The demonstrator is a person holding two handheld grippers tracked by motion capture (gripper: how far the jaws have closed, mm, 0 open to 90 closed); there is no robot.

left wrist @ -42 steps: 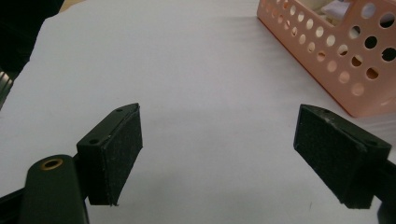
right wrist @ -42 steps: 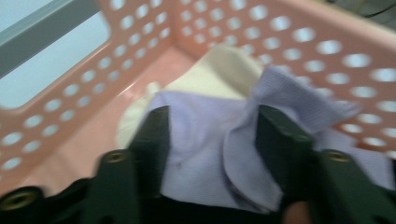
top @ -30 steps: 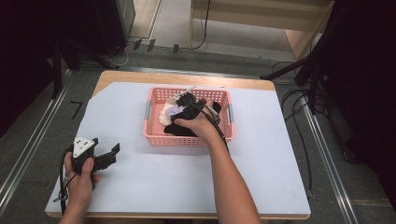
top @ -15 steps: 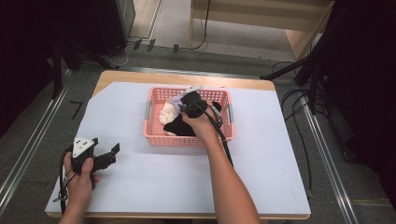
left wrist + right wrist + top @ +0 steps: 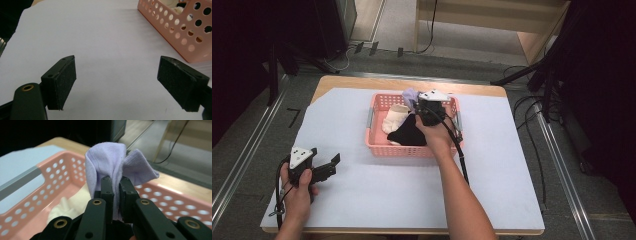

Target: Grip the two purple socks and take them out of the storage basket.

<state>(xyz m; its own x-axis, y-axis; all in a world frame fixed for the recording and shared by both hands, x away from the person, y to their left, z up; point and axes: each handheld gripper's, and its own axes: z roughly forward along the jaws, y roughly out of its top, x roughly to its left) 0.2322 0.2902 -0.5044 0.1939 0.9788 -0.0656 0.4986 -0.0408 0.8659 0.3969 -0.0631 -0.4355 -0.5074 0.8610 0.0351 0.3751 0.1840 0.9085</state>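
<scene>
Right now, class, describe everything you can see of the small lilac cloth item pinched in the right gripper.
The small lilac cloth item looks like soft knitted fabric, perhaps a sock, though its full shape is bunched. It is crumpled into folds, one lobe upright and another flopping sideways. The right gripper has its jaws shut on its middle, holding it above the pink perforated plastic basket. In the high view it shows as a pale lilac tuft at the basket's far rim.
</scene>
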